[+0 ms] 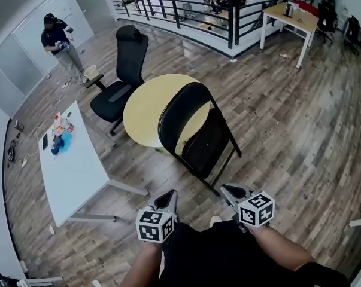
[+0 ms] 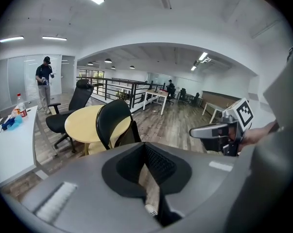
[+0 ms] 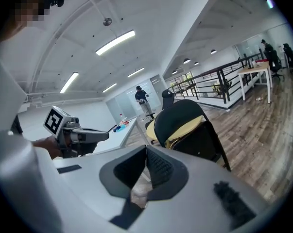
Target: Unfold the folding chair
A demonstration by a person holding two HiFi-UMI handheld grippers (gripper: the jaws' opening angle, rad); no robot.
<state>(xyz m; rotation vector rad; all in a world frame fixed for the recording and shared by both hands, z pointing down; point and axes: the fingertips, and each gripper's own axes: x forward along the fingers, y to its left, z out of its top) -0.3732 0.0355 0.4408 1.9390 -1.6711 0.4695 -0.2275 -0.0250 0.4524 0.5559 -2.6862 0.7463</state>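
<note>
Firstly, at the far left stood a white table (image 1: pixel 78 172) with some small items on its far end. A person (image 1: pixel 57 37) stood at about 11 o'clock from it. A black office chair (image 1: pixel 125 70) came next, and at its 4 o'clock was a round yellow table (image 1: pixel 145 109). The folding chair (image 1: pixel 195 130) stood just beside this table at its 4 o'clock, and its back overlapped the table top in the head view. Its seat hung steeply – not level. At 6 o'clock of the folding chair, apart from it, were the left gripper (image 1: pixel 167 197) and the right gripper (image 1: pixel 228 190) – each had its jaws pressed together with nothing between them. At 1 o'clock, far away, stood a wooden desk (image 1: pixel 295 17).
</note>
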